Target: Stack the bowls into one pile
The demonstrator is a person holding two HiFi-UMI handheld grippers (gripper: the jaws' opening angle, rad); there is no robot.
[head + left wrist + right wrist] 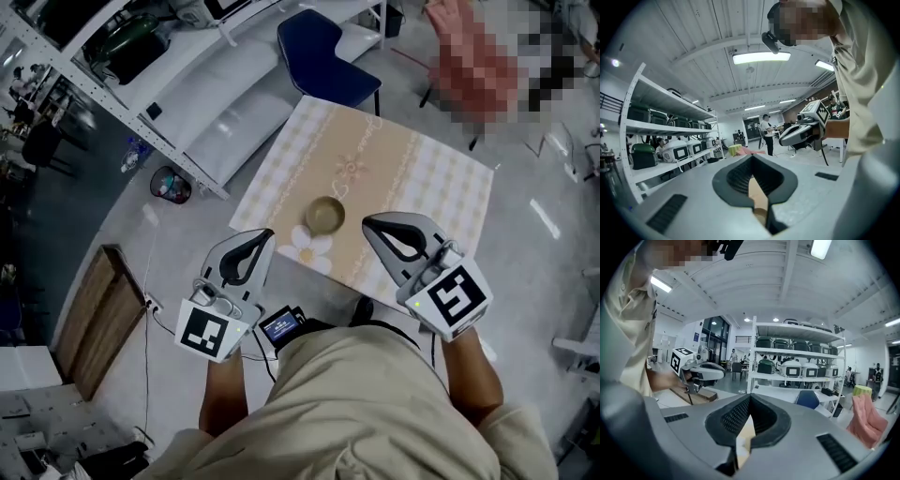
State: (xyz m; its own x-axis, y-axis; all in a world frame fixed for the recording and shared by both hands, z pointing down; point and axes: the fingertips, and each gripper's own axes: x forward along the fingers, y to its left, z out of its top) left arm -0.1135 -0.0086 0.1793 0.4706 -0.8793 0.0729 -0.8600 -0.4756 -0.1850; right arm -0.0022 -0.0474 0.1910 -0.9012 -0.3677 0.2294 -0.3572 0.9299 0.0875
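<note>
An olive-green bowl [325, 215], possibly a nested pile, sits alone near the front of the small table with the beige patterned cloth [431, 178], far below me. Both grippers are held high near my body, above the table's near edge and apart from the bowl. My left gripper [269, 233] has its fingertips together and nothing between them; in its own view the jaws [752, 157] meet. My right gripper [367, 222] is likewise shut and empty [750, 397]. Each gripper shows in the other's view: the right gripper [783, 139] and the left gripper [723, 373].
A blue chair [323, 52] stands at the table's far side. White shelving [234, 94] runs along the left, with a round bin [171, 184] beside it. A wooden board [94, 319] lies on the floor at the left. Racks of appliances [797, 366] stand across the room.
</note>
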